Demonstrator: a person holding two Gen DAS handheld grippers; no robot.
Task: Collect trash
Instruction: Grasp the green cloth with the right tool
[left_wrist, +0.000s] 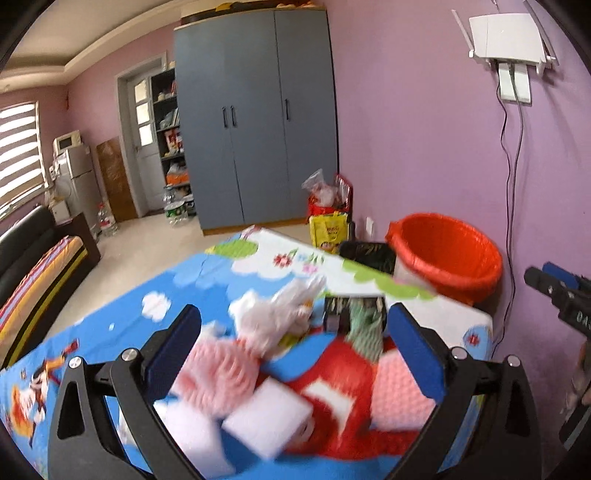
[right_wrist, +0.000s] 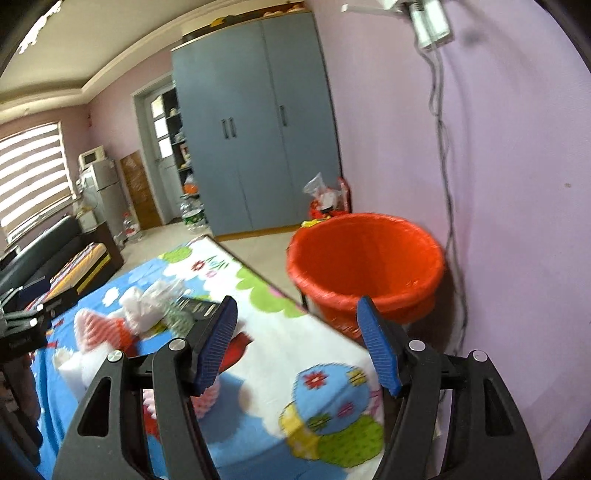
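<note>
A pile of trash lies on the cartoon-print tablecloth (left_wrist: 110, 295): white foam blocks (left_wrist: 266, 417), pink foam netting (left_wrist: 218, 373), a crumpled white plastic bag (left_wrist: 284, 314), a green net sleeve (left_wrist: 365, 328) and a dark box (left_wrist: 351, 310). My left gripper (left_wrist: 295, 325) is open, its jaws straddling the pile just above it. The red bin (right_wrist: 365, 262) stands beyond the table's right edge. My right gripper (right_wrist: 295, 317) is open and empty, above the table edge in front of the bin. The pile shows at left in the right wrist view (right_wrist: 140, 314).
A purple wall (right_wrist: 517, 221) with hanging cables (right_wrist: 448, 206) is right of the bin. A blue wardrobe (left_wrist: 258, 122) and bags (left_wrist: 328, 206) stand behind. A sofa (left_wrist: 33, 273) is at the far left. The right gripper's body (left_wrist: 561, 295) shows at the left wrist view's right edge.
</note>
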